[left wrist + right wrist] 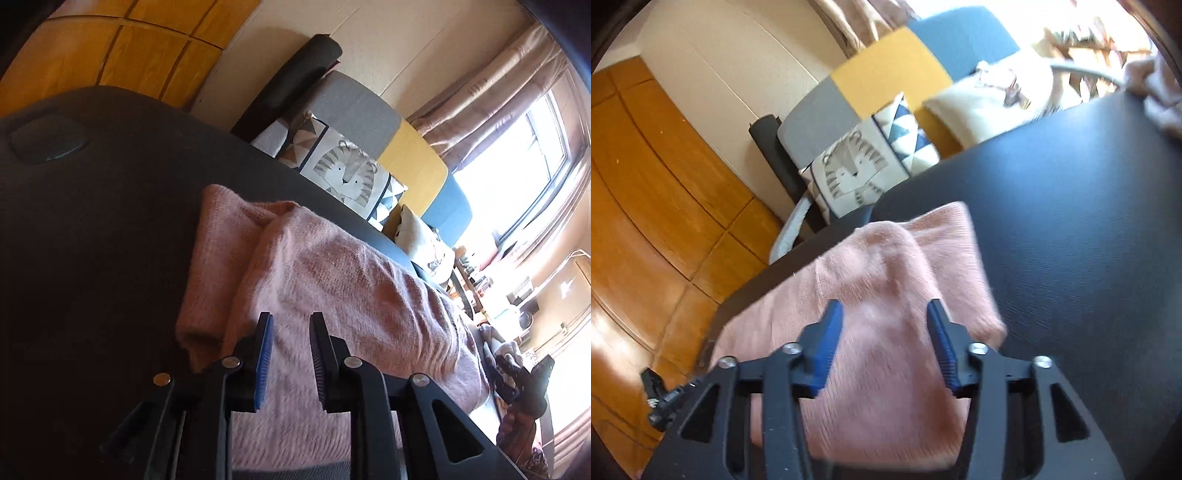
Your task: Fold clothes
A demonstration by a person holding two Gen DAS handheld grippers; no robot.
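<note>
The pink sweater [332, 280] lies part-folded on the dark table [92, 221], a thick band of knit whose long axis runs away from both cameras toward the far edge, where a rounded fold [221, 214] marks its far end. In the right view the sweater [879, 332] fills the near centre, with bare table [1089, 221] to its right and wood floor [646, 221] past the table's left edge.

The left gripper [291, 321] sits directly over the near part of the cloth, jaws parted by a modest gap with knit showing between them; nothing is pinched. The right gripper [884, 310] is spread wider, also over the near end, also empty (whether its tips touch the fabric I cannot tell).

So the sweater lies straight ahead of and beneath both tools, and neither looks clearly nearer. My judgement: the next fold goes along that long axis, near end carried toward the far fold, and both jaws must first close on the near edge.

Beyond the table stands a sofa with a tiger cushion [347, 173].
</note>
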